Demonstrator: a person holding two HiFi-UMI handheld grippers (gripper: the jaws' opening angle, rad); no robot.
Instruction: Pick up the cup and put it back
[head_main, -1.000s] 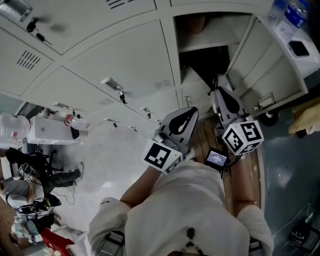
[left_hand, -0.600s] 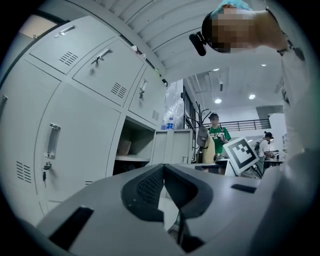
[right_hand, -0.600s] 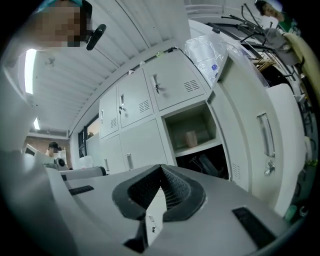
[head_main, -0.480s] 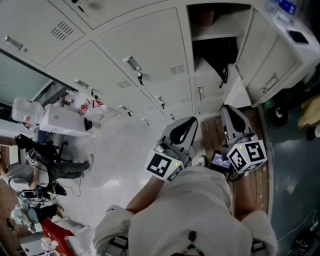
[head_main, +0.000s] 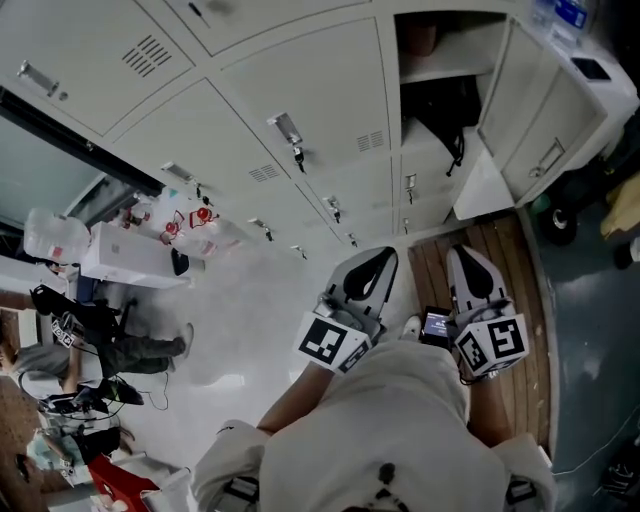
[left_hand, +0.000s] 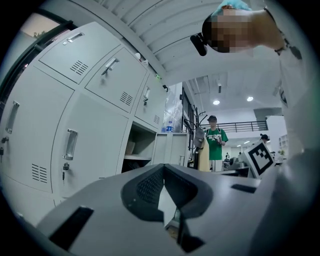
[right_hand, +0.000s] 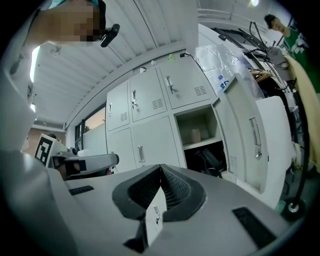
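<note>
I see both claws held low and close to the operator's body, facing a wall of pale metal lockers (head_main: 300, 90). The left claw (head_main: 372, 258) has its jaws pressed together with nothing between them. The right claw (head_main: 466, 256) is the same, jaws together and empty.

The cup (right_hand: 195, 135) is small and brownish. It stands upright on the upper shelf of the one open locker, ahead of and above the right claw and well apart from it. A black bag (right_hand: 207, 160) fills the compartment just below the cup. The locker door (right_hand: 250, 135) hangs open to the right of the right claw. Wooden planks (head_main: 515, 250) lie beneath the right claw. Far beyond the left claw stands a person in a green shirt (left_hand: 216, 145).
</note>
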